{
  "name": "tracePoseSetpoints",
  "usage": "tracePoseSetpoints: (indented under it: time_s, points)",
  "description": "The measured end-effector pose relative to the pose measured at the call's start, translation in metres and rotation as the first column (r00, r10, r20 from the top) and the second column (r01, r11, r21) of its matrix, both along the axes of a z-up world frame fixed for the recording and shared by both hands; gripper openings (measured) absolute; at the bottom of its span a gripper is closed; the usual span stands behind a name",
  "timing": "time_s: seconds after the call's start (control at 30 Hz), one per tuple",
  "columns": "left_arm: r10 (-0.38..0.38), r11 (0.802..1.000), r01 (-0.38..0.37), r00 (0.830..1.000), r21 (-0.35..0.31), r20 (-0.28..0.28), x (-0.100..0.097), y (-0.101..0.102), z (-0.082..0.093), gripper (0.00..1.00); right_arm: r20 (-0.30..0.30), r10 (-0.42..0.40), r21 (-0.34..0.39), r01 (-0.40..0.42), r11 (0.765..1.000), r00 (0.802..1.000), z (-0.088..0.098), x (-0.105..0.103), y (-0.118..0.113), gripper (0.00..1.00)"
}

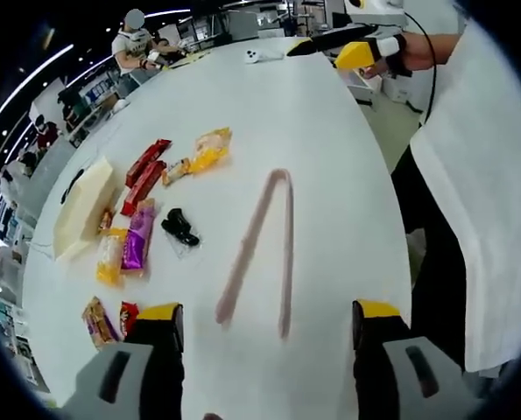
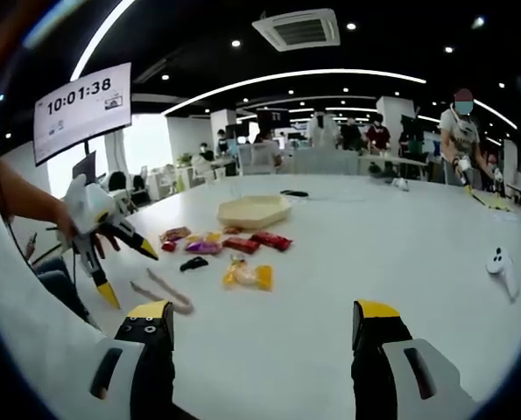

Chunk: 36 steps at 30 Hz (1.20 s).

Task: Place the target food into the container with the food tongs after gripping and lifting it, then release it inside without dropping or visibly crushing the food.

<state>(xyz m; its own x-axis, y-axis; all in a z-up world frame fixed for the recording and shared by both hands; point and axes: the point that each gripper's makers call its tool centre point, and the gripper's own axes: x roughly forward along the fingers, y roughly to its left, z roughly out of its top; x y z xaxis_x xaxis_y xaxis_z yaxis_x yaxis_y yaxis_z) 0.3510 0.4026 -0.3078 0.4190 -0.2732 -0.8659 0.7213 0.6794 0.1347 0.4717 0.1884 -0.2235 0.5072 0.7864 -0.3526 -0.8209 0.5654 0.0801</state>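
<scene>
Pinkish food tongs (image 1: 260, 249) lie on the white table (image 1: 330, 157), just ahead of my open, empty left gripper (image 1: 269, 328). Left of them are snack packets: a yellow one (image 1: 209, 149), two red ones (image 1: 146, 171), a purple one (image 1: 139, 238) and a small black item (image 1: 179, 229). A cream container (image 1: 85, 208) sits beyond them. In the right gripper view, my right gripper (image 2: 262, 319) is open and empty above the table. That view has the container (image 2: 254, 210), the yellow packet (image 2: 249, 276) and the tongs (image 2: 162, 291) ahead-left, and the left gripper (image 2: 127, 273) open over the tongs.
A white controller (image 2: 503, 267) lies on the table's right side. More packets (image 1: 102, 319) sit by my left jaw. A person (image 2: 461, 131) stands at the far right end, and another (image 1: 137, 48) works at the far edge. The right gripper (image 1: 365, 48) hovers off the table's corner.
</scene>
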Motion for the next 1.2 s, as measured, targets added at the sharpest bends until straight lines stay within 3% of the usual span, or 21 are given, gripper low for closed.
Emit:
tracePoseSetpoints:
  time_s: [0.33, 0.5, 0.8, 0.93, 1.03, 1.2]
  points:
    - [-0.012, 1.0, 0.012, 1.0, 0.009, 0.008, 0.001, 0.001, 0.002, 0.74, -0.004, -0.005, 0.003, 0.005, 1.0, 1.0, -0.002, 0.001, 0.0, 0.85]
    - [-0.014, 1.0, 0.014, 1.0, 0.001, 0.027, 0.005, 0.0, 0.006, 0.68, -0.003, -0.005, 0.005, 0.005, 1.0, 1.0, -0.002, 0.002, 0.001, 0.85]
    - [-0.035, 0.999, 0.035, 0.999, 0.024, 0.012, 0.004, 0.003, 0.004, 0.58, -0.001, -0.003, 0.005, 0.003, 1.0, 1.0, -0.001, 0.003, 0.005, 0.85]
    - [-0.017, 1.0, 0.016, 1.0, 0.017, 0.026, 0.007, 0.005, 0.007, 0.57, -0.014, -0.01, 0.027, 0.01, 1.0, 1.0, 0.011, 0.004, 0.015, 0.85]
    - [-0.02, 1.0, 0.02, 0.998, -0.002, 0.055, 0.007, 0.004, 0.01, 0.6, 0.021, -0.017, 0.039, 0.016, 0.999, 1.0, 0.023, 0.005, 0.026, 0.85]
    - [-0.09, 0.994, 0.094, 0.994, -0.052, 0.067, -0.005, 0.004, 0.014, 0.62, 0.049, -0.154, 0.071, 0.151, 0.986, 0.987, 0.042, 0.006, 0.042, 0.85]
